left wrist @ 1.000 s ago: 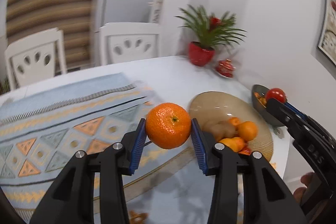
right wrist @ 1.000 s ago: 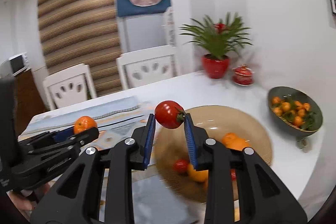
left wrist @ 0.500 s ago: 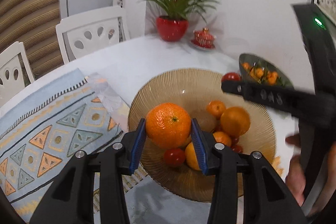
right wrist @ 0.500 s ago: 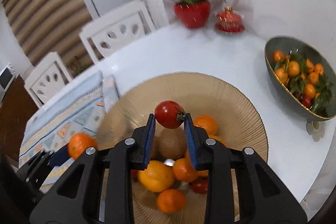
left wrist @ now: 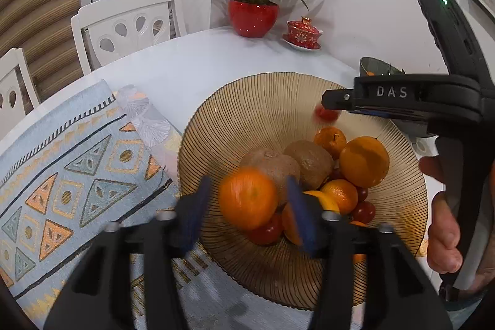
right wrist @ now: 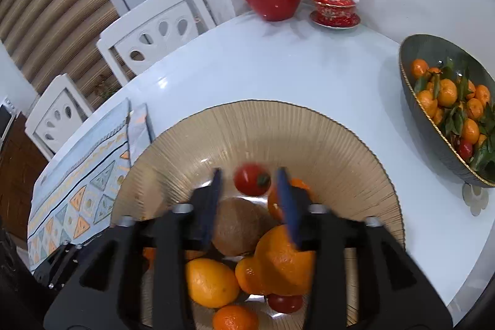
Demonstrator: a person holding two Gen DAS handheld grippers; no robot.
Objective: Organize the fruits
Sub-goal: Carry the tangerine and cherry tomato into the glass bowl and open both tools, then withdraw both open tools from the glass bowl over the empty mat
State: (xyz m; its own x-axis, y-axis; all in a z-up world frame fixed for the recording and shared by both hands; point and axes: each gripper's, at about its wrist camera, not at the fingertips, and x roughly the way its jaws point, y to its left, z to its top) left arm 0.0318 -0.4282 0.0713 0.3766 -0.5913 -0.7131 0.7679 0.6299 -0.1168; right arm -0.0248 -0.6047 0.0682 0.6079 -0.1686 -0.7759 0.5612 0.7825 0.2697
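Note:
A ribbed amber glass bowl (left wrist: 247, 113) (right wrist: 340, 150) holds oranges, two kiwis (left wrist: 309, 160), a lemon (right wrist: 210, 280) and small tomatoes. My left gripper (left wrist: 247, 203) hangs over the bowl's near side, its fingers spread apart. A blurred orange (left wrist: 247, 198) sits loose between them. My right gripper (right wrist: 250, 197) is over the bowl's middle, fingers spread. A blurred tomato (right wrist: 252, 183) is loose between them, with a gap on its left side. The right gripper also shows in the left wrist view (left wrist: 334, 104), with the tomato (left wrist: 326, 113) under its tip.
A patterned blue cloth (left wrist: 68, 175) lies left of the bowl on the white table (right wrist: 278, 67). A dark green bowl of tangerines (right wrist: 448, 101) stands at right. A red plant pot (left wrist: 253, 17) and a red lidded cup (left wrist: 304, 33) stand at the back. White chairs (left wrist: 130, 20) stand behind.
Both grippers moved in over the amber bowl and lower. Both have opened their fingers, and the orange and the tomato are blurred, coming loose.

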